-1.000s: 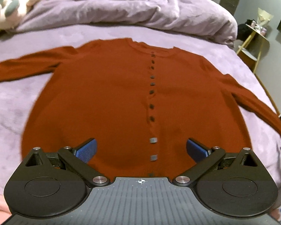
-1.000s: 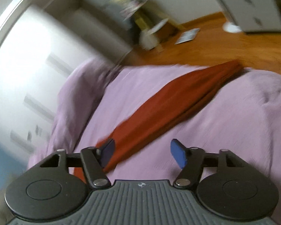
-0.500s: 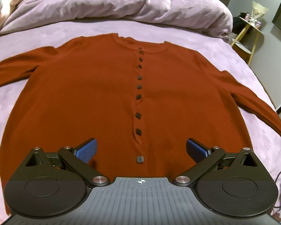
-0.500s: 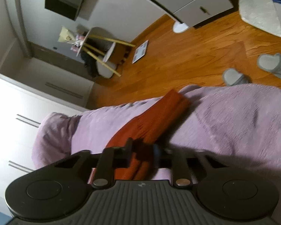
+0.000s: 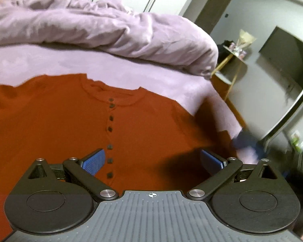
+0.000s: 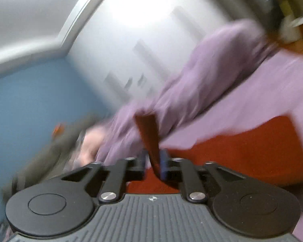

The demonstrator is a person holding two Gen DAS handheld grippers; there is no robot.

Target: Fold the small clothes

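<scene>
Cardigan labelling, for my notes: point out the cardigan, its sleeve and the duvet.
cardigan [image 5: 60, 125]: left wrist view, front panel.
sleeve [image 6: 149, 133]: right wrist view, strip between the tongs.
duvet [image 5: 111, 30]: left wrist view, bunched top.

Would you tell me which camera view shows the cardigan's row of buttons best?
The left wrist view: the buttons run down the front of the rust cardigan spread on the bed. The blurred right wrist view shows no buttons, only the sleeve between the right gripper pads.

Rust cardigan [image 5: 56, 133]: matt fine-knit cloth, small dark matt buttons [image 5: 111, 105]. Bed sheet [image 5: 74, 62] and rumpled duvet [image 5: 119, 32]: soft matt lilac cloth. Left gripper [image 5: 151, 161]: matt black plastic, ribbed grey body, blue textured pads [image 5: 94, 162], shiny metal pivot pins [image 5: 108, 192].
</scene>
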